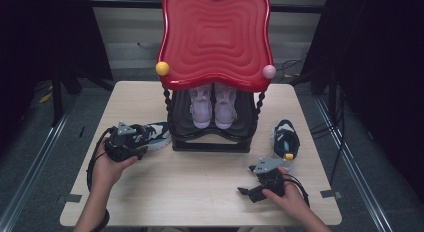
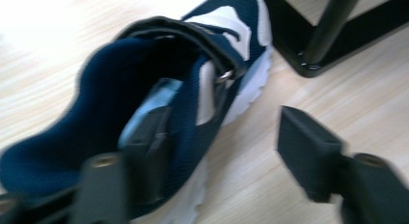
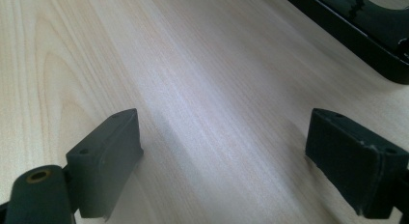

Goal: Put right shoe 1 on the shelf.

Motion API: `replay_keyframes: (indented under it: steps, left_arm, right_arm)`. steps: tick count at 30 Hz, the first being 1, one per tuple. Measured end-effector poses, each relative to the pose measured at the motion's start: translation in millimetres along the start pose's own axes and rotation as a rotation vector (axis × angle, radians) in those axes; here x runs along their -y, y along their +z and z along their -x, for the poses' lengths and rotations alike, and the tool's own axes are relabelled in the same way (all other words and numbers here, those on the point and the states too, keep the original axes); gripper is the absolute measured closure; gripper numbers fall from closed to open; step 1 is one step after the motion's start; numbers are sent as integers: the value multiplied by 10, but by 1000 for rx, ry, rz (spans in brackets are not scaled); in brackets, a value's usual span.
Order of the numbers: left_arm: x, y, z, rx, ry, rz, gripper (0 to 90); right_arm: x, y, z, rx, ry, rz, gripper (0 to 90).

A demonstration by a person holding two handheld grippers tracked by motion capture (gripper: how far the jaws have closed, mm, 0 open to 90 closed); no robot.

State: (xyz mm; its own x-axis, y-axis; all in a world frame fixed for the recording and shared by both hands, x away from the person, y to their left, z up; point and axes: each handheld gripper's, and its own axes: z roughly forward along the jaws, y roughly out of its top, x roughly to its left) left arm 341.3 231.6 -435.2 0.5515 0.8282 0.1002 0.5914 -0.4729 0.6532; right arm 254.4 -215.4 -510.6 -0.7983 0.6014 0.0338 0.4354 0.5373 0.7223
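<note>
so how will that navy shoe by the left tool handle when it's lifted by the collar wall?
The navy shoe is likely light: small, mesh upper. With one jaw of the left tool inside the opening, the soft collar will probably flex and the toe droop. Its flat white sole should slide rather than roll on the table.

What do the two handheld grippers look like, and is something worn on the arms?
Both the left gripper and the right gripper are black, with blocky rectangular pads, a grey three-cornered plate on top and a black trailing cable. The forearms are bare; a dark band circles the left wrist.
</note>
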Motion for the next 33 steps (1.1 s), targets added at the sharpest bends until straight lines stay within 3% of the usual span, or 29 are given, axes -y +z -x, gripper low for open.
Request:
replay_keyframes:
  steps: [6, 12, 17, 21, 24, 27, 33]
  left_arm:
    - [8, -51, -16, 25, -58, -4, 726]
    - [-15, -114, 150, 71, -83, -33, 771]
    - [18, -134, 289, 64, -70, -2, 648]
    - [8, -173, 237, 50, -48, 28, 436]
    - [3, -229, 158, 23, -35, 57, 356]
    - [35, -230, 111, 35, -36, 17, 350]
    - [38, -245, 157, 70, -38, -6, 348]
  right_arm:
    - [0, 0, 0, 0, 0, 0, 117]
    - [0, 0, 0, 0, 0, 0, 117]
    - [0, 0, 0, 0, 0, 0, 117]
    - [0, -1, -2, 2, 0, 0, 117]
    - [1, -1, -2, 2, 1, 0, 117]
    - [1, -1, -3, 2, 2, 0, 117]
    - [1, -1, -3, 2, 2, -1, 117]
